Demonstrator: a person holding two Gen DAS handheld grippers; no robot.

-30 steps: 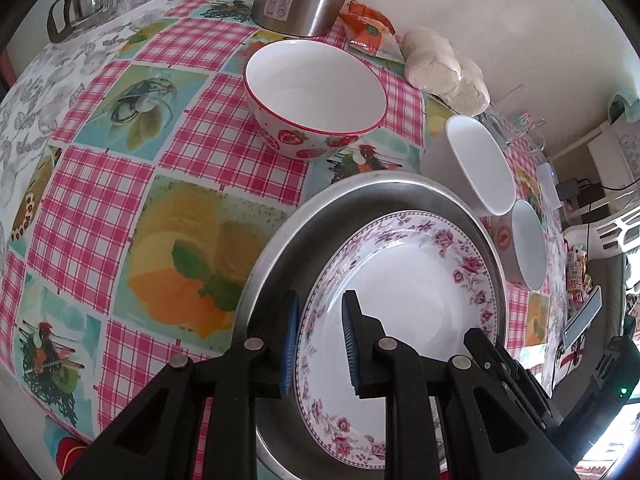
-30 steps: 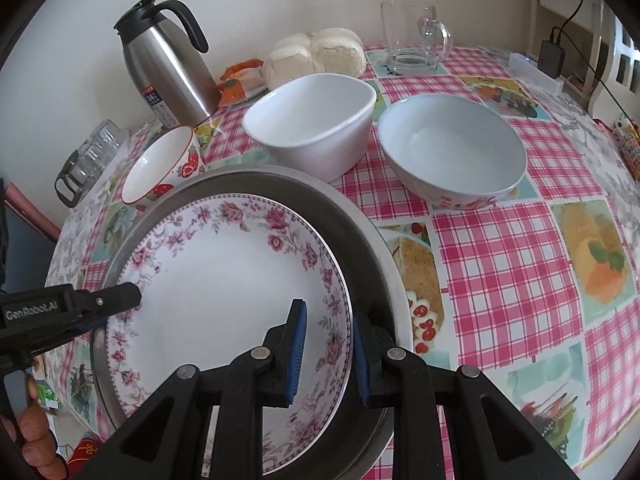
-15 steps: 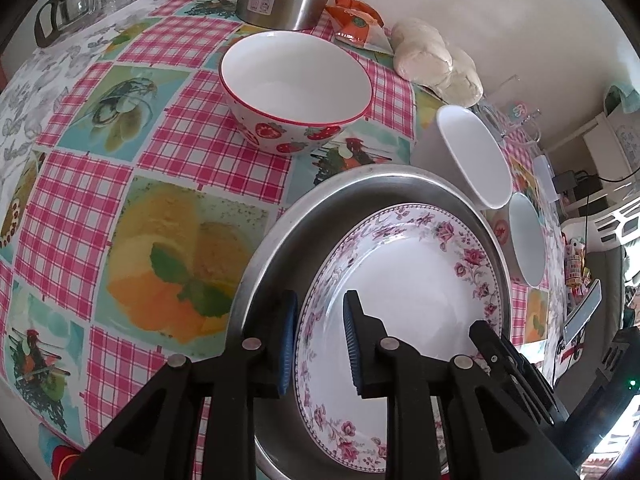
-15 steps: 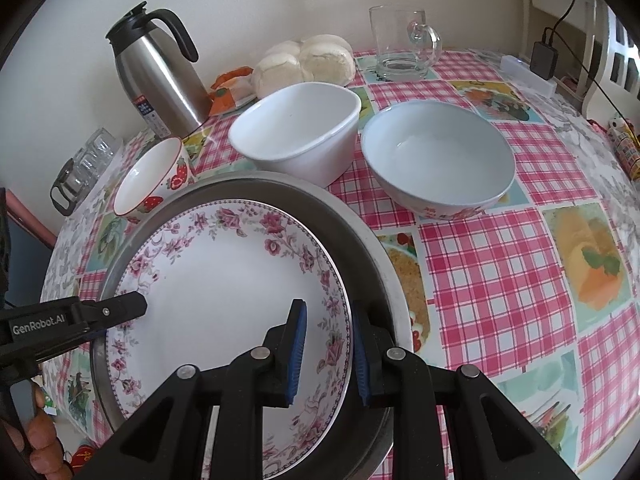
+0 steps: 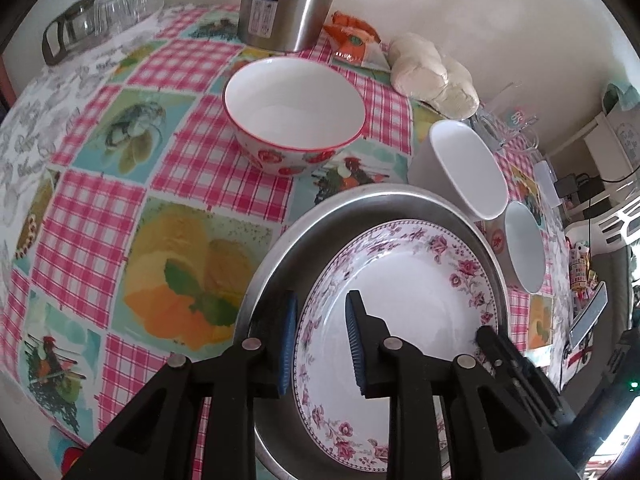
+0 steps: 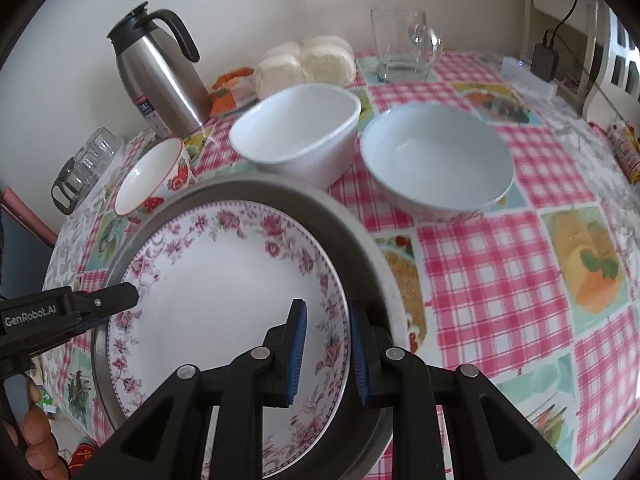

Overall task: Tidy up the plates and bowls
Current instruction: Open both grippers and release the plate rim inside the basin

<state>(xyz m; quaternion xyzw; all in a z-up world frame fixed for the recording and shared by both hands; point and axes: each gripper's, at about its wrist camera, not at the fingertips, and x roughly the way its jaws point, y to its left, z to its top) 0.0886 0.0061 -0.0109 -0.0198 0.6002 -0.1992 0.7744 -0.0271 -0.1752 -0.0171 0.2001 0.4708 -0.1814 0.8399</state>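
The left gripper [image 5: 320, 344] points steeply down at the near edge of the floral plate [image 5: 408, 300]. Its jaws are opening, the plate's rim stands between them, and the blue pads [image 5: 289, 344] are clear of it. On the opposite side the right gripper [image 6: 328, 352] straddles the same rim, one pad over the plate's white well and one outside it; whether its jaws press on the rim cannot be told. The plate is round, so it has no long axis. It lies face up inside a wide metal tray [image 5: 304, 248] on the checked bench [image 5: 100, 220]. Just beyond the tray stand three upright bowls with their mouths up: a strawberry bowl [image 5: 294, 120], a plain white bowl [image 6: 296, 136] with a squarish rim, and a pale round bowl [image 6: 436, 160]. Farther back, by the wall, are a steel thermos [image 6: 160, 80], some buns [image 6: 308, 64] and a glass mug [image 6: 400, 48].
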